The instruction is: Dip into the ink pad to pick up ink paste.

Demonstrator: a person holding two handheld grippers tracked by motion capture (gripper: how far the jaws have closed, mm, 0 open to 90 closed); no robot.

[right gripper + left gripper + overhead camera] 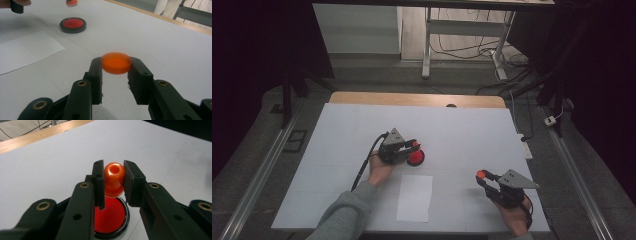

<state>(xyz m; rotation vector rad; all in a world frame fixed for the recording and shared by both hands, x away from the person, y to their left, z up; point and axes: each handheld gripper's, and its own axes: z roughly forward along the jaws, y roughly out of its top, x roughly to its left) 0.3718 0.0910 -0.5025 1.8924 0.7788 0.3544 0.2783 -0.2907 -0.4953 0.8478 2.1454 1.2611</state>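
Two hand-held black grippers work over a white sheet-covered table, whose pale wooden edge shows along the far side. Beyond it lies a grey floor with loose black cables, a white metal desk frame and a white power strip at the table's right edge. Dark surroundings close in on both sides, and metal rails run along the floor at left and right.

On the table lies a blank white sheet of paper, between the two hands and nearer the person.

Left gripper: its jaws are closed on a glossy orange rounded stamp knob with a hole in its top, held just above a round red ink pad in a black rim. From above, the pad sits near the table's middle, just right of that gripper.

Right gripper: its jaws clamp a flat translucent orange round lid, held off the surface at the near right, well apart from the pad.

No brand, label or writing can be read anywhere.
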